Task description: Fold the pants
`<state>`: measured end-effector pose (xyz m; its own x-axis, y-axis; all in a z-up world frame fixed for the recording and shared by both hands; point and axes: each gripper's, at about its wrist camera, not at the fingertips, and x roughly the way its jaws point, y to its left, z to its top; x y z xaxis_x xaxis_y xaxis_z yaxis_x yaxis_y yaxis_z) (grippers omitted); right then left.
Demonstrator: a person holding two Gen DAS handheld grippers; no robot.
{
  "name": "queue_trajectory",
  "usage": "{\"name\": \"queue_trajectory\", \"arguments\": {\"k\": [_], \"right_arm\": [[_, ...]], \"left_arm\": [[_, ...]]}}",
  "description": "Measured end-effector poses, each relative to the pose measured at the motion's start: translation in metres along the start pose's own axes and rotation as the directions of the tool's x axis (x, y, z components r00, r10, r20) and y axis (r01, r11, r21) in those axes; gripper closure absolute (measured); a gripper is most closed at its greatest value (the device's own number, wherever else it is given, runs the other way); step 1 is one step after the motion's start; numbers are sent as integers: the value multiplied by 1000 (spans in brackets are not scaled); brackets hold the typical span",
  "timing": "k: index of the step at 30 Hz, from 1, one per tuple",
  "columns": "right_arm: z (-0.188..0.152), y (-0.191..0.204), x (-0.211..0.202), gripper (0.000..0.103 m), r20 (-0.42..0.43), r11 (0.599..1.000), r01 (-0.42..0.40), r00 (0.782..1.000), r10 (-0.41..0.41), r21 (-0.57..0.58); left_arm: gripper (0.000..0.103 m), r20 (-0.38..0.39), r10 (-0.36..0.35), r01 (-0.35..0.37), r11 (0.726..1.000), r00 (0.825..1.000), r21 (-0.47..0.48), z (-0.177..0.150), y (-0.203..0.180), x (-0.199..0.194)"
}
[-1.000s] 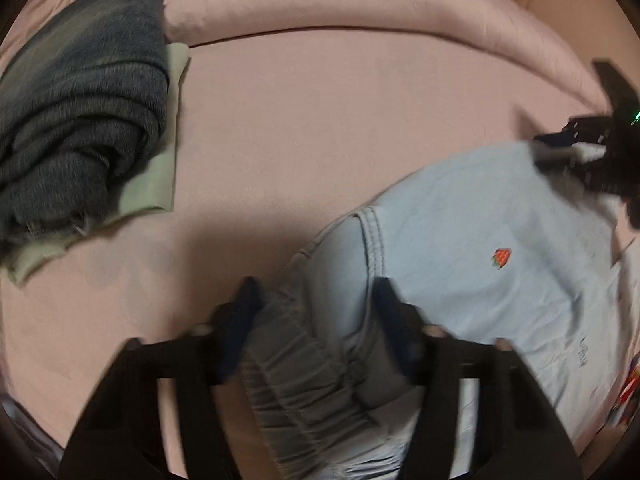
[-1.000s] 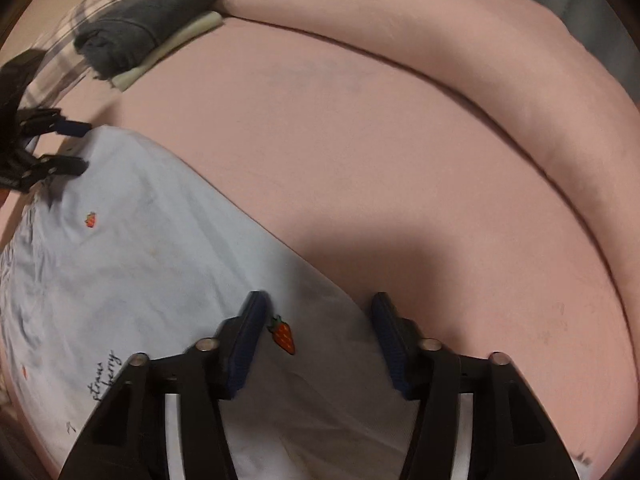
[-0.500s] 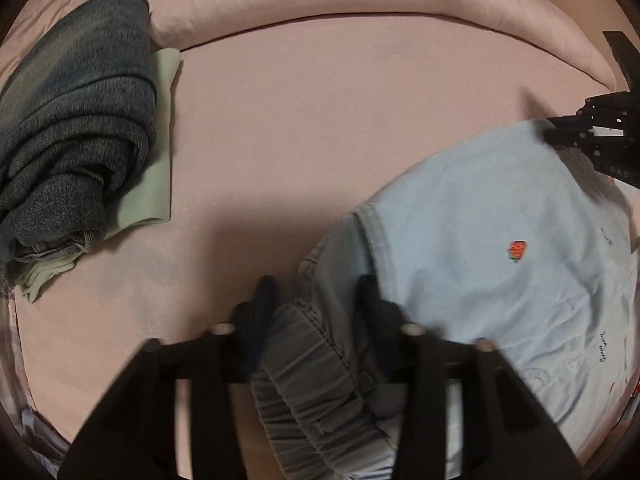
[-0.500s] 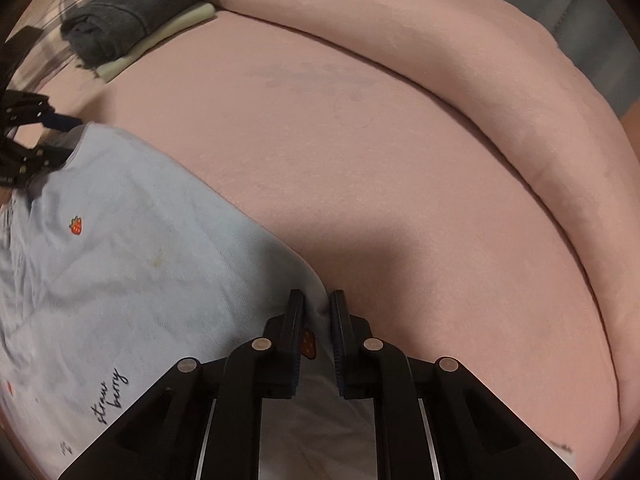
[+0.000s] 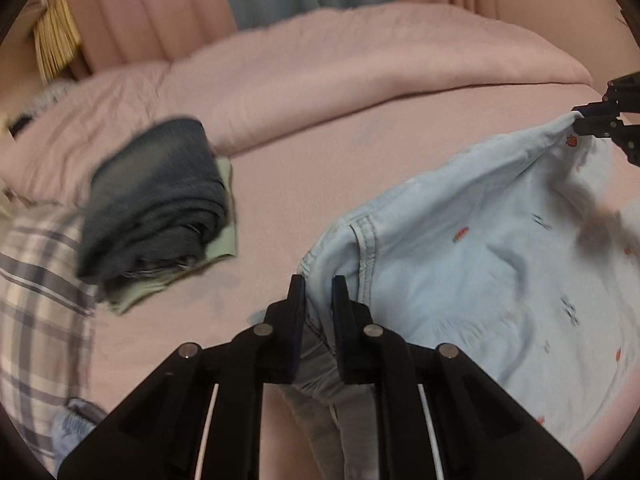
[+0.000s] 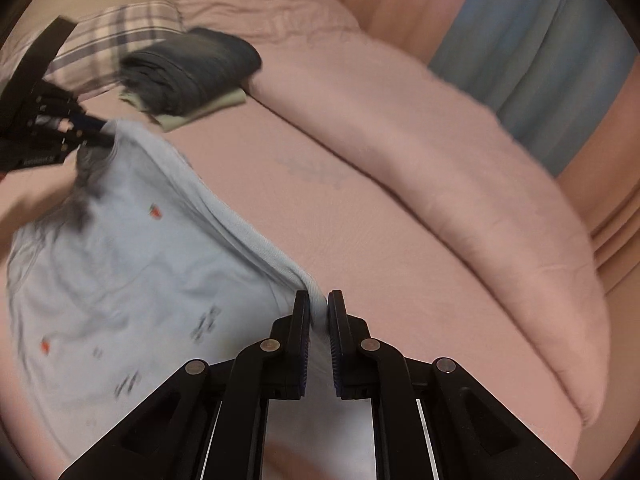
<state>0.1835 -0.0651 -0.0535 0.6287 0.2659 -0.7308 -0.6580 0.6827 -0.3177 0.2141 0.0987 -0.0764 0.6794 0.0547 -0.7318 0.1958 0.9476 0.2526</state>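
Light blue pants (image 5: 472,264) with small strawberry prints hang stretched between my two grippers above the pink bed. My left gripper (image 5: 318,284) is shut on the gathered waistband corner. My right gripper (image 6: 319,300) is shut on the other top edge of the pants (image 6: 140,264). The right gripper shows at the far right of the left wrist view (image 5: 600,120), and the left gripper shows at the left of the right wrist view (image 6: 92,132). The lower part of the pants droops out of view.
A folded stack of dark grey clothes over a pale green piece (image 5: 160,204) lies on the bed to the left, also in the right wrist view (image 6: 192,72). A plaid cloth (image 5: 32,280) lies beside it. A rolled pink duvet (image 6: 440,168) runs along the back.
Both grippers closed on the pants' top edge, then lifted them off the bed. The cloth is now taut between them and both views tilted up toward the curtains.
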Motion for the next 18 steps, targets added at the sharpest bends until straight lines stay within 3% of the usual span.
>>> {"name": "queue_trajectory", "arguments": {"k": [4, 7, 10, 15, 18], "right_arm": [[-24, 27, -44, 93, 44, 1000, 6, 999, -5, -26], [-49, 52, -66, 93, 47, 998, -8, 999, 10, -60], [-77, 75, -81, 94, 22, 995, -52, 998, 54, -87], [-116, 122, -74, 95, -51, 983, -140, 990, 134, -118], [-128, 147, -63, 96, -97, 975, -147, 987, 132, -169]], "left_arm": [[92, 65, 39, -43, 997, 997, 60, -43, -18, -60], [92, 82, 52, -59, 995, 995, 80, -67, 5, -60], [92, 55, 45, -50, 995, 997, 87, -99, -3, -71], [93, -28, 50, -47, 995, 998, 88, -145, -13, -51], [94, -33, 52, -50, 996, 998, 71, -154, -15, -50]]}}
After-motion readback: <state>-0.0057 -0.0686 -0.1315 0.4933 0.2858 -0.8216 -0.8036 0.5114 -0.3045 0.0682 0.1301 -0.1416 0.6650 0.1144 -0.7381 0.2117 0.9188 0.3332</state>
